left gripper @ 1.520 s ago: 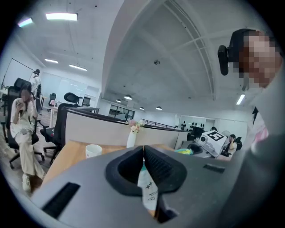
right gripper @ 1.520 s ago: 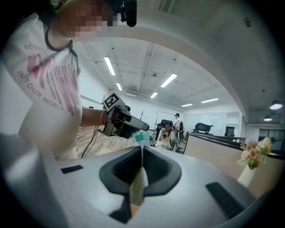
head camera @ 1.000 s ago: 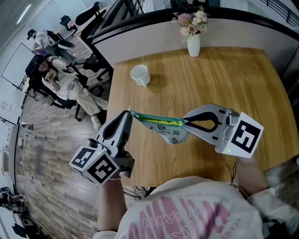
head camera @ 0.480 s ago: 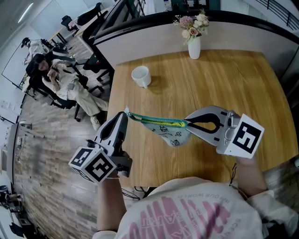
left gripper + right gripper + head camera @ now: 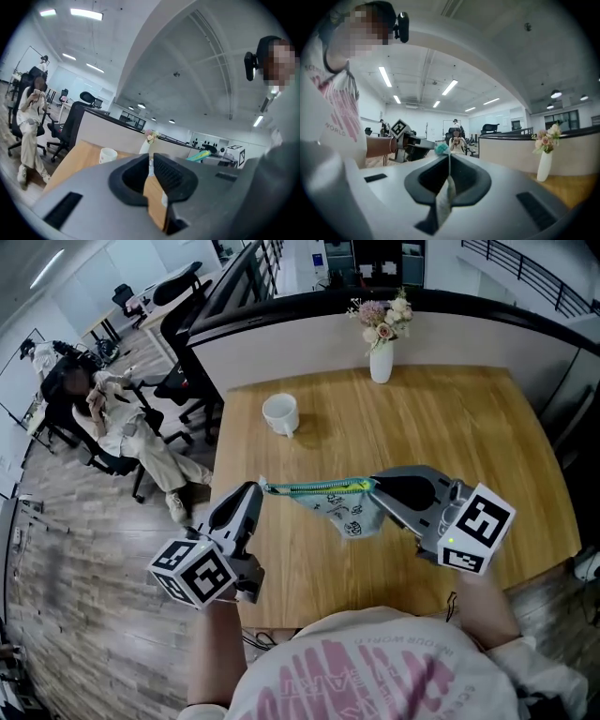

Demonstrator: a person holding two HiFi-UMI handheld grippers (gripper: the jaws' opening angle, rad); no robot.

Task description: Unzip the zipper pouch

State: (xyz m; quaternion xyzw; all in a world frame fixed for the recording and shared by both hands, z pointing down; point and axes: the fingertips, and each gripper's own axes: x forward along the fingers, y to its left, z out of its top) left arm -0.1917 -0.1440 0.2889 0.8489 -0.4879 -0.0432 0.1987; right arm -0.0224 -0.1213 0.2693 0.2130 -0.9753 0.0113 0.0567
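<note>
The zipper pouch (image 5: 345,510), pale printed fabric with a teal and yellow zipper (image 5: 314,487), hangs stretched level above the wooden table (image 5: 450,437). My right gripper (image 5: 375,486) is shut on its right end; in the right gripper view the fabric (image 5: 445,197) runs edge-on between the jaws (image 5: 449,159). My left gripper (image 5: 255,491) is at the pouch's left end. Its jaws (image 5: 151,161) are opening, and a narrow gap shows between the pads. The pouch's end still lies at their tips. A bit of the teal zipper (image 5: 202,154) shows past the left gripper.
A white mug (image 5: 280,414) stands at the table's far left, and a white vase with flowers (image 5: 381,357) at the far edge. The table's left edge lies just under my left gripper. A seated person (image 5: 122,427) and office chairs are on the floor to the left.
The pouch's zipper line now runs level; before, its left end was higher. Both grippers have shifted slightly with the pouch between them.
</note>
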